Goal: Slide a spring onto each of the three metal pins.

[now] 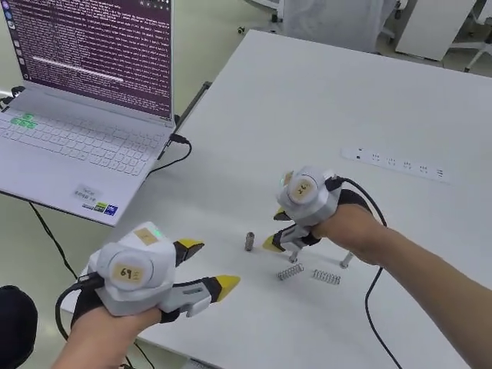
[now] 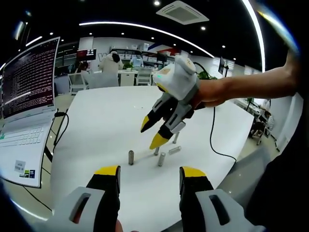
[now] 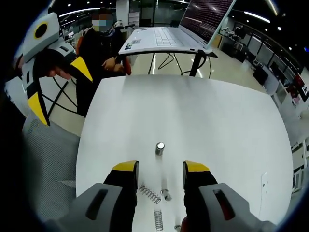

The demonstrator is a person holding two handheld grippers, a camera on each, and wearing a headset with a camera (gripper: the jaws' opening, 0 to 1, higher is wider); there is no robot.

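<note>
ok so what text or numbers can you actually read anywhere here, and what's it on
"69": round sticker on the left gripper.
Small tag on the right gripper: blurred, unreadable.
Laptop screen: lines of terminal text, too small to read.
Palm-rest labels: too small to read.

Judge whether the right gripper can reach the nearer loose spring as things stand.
Probably yes: the right gripper, jaws open, hovers right over the spring, which lies free on the table with nothing covering it.
</note>
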